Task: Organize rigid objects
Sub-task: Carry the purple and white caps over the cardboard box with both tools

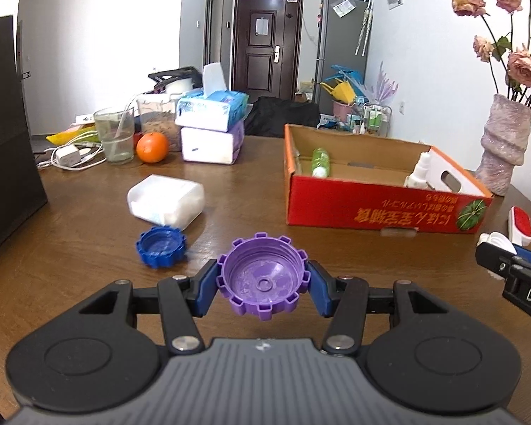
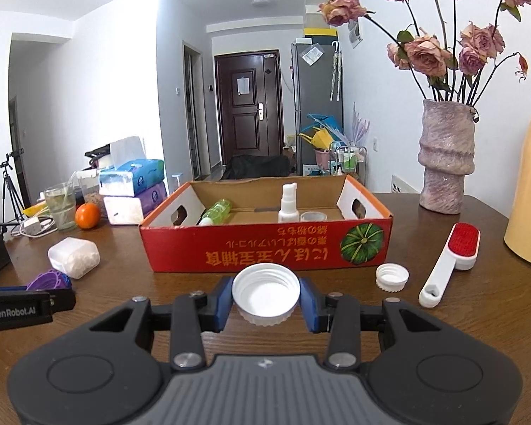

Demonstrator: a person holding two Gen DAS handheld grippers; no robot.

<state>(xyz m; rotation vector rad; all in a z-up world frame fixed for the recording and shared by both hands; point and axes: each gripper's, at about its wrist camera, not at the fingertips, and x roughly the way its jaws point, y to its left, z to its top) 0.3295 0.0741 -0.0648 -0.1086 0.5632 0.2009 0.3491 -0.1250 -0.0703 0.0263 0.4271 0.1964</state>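
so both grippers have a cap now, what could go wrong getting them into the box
1. The left gripper pinches the purple cap by its notched rim only; a tilt or jolt might let it slip out.
2. The red box has a raised front wall; a white cap carried low by the right gripper could hit it.
3. A spray bottle stands upright inside; a dropped cap could topple it.
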